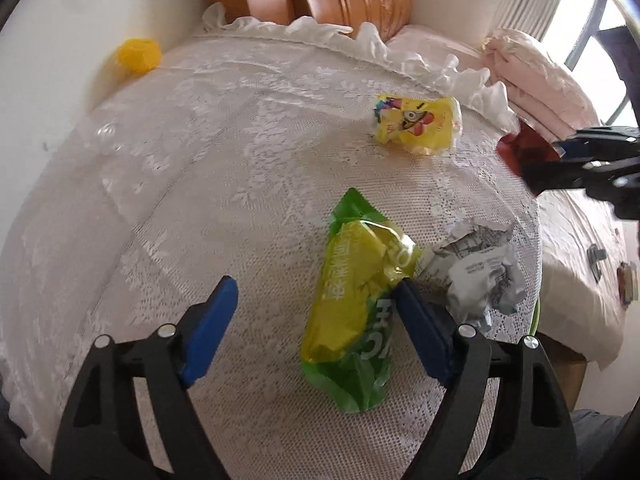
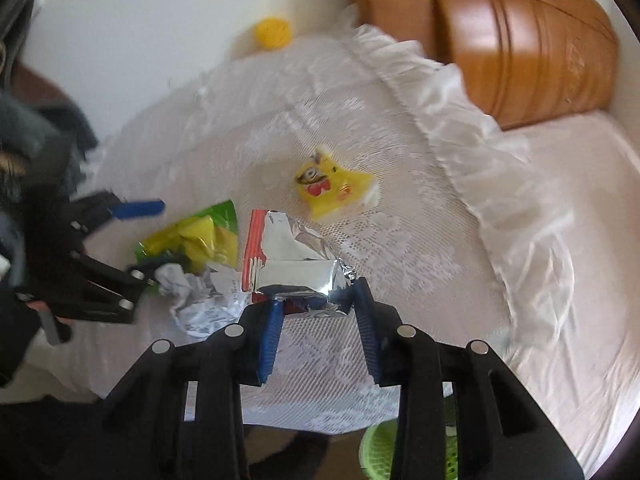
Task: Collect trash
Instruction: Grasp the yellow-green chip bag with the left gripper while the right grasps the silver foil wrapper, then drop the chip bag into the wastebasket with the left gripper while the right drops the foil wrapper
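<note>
Left wrist view: left gripper (image 1: 314, 300) has its fingers spread wide, blue pads on black frames. Green-and-yellow wrapper (image 1: 354, 304), glossy crinkled plastic, long and flattened, lies between the fingers on the white lace cloth (image 1: 200, 168) over the table; the right pad touches its side, the left pad is well apart from it. Crumpled paper ball (image 1: 478, 266), grey-white with print, sits just right of the wrapper, outside the fingers. Yellow cartoon packet (image 1: 418, 124), puffy and creased, lies farther back near the frilled edge. Yellow cup-like thing (image 1: 139, 54) at the far left edge by the wall. Right gripper at the right edge, over the table edge, with a red wrapper (image 1: 524, 148) at its tip; grip unclear here.

Right wrist view: right gripper (image 2: 316, 300) fingers set fairly narrow, pinching the bottom edge of the red wrapper (image 2: 288, 256), silver foil inside, red ribbed outside, creased and opened flat, above the lace. Green wrapper (image 2: 196, 236) and paper ball (image 2: 188, 292) to the left, by the left gripper. Cartoon packet (image 2: 334, 190) beyond. Green basket (image 2: 384, 452) below the table edge. Wooden headboard (image 2: 520, 48) behind.
</note>
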A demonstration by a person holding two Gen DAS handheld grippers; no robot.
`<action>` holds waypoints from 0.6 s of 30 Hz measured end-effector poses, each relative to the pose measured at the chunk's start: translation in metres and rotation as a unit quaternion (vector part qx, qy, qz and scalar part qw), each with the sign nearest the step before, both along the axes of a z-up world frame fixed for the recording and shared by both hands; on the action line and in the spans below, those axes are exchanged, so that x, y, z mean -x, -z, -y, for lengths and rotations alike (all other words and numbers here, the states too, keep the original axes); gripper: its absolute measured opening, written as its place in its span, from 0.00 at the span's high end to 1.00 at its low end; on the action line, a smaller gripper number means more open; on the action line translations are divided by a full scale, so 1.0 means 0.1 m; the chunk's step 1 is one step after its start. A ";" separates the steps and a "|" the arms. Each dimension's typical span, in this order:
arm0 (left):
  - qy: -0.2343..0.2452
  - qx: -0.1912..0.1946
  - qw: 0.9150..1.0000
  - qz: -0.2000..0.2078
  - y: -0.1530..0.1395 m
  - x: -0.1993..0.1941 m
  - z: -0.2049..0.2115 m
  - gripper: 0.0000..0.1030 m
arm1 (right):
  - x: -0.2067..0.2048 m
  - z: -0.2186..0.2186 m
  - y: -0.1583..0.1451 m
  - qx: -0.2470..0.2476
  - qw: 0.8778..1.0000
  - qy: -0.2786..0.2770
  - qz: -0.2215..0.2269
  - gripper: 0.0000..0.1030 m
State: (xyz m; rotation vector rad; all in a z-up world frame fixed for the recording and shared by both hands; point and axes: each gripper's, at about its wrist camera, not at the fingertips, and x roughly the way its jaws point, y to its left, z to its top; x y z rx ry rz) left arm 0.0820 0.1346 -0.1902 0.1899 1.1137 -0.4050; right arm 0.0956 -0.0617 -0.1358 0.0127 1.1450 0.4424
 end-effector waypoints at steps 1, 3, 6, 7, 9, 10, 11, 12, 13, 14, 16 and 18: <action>0.004 0.000 1.000 0.001 0.01 0.01 0.03 0.24 | 0.05 0.03 -0.05 -0.011 1.000 0.011 0.003 0.66; 0.006 0.000 1.000 0.004 0.04 0.01 0.09 0.27 | 0.15 0.06 -0.13 -0.029 0.999 0.029 0.010 0.66; -0.005 0.019 1.000 0.007 0.05 0.02 0.09 0.48 | 0.29 0.11 -0.24 -0.050 0.997 0.051 0.018 0.66; -0.013 0.025 1.000 0.007 0.04 0.02 0.07 0.52 | 0.34 0.13 -0.27 -0.057 0.996 0.060 0.022 0.66; -0.038 0.032 0.999 0.011 0.03 0.02 0.00 0.58 | 0.42 0.19 -0.32 -0.072 0.994 0.075 0.026 0.66; -0.051 0.037 0.998 0.010 0.02 0.01 -0.05 0.60 | 0.44 0.22 -0.33 -0.078 0.993 0.083 0.028 0.66; -0.067 0.043 0.997 0.008 0.01 0.01 -0.11 0.61 | 0.48 0.26 -0.35 -0.085 0.992 0.092 0.029 0.66; -0.082 0.048 0.995 0.007 0.00 0.01 -0.18 0.64 | 0.49 0.29 -0.36 -0.093 0.990 0.098 0.030 0.66; -0.102 0.054 0.993 0.009 -0.03 0.02 -0.26 0.64 | 0.50 0.32 -0.35 -0.100 0.989 0.104 0.030 0.66; -0.114 0.057 0.992 0.011 -0.06 0.03 -0.31 0.64 | 0.53 0.36 -0.36 -0.107 0.988 0.109 0.031 0.66; -0.142 0.067 0.987 0.018 -0.17 0.05 -0.44 0.64 | 0.56 0.44 -0.38 -0.127 0.984 0.122 0.031 0.66; -0.163 0.078 0.983 0.028 -0.32 0.09 -0.52 0.64 | 0.61 0.52 -0.42 -0.139 0.981 0.133 0.036 0.66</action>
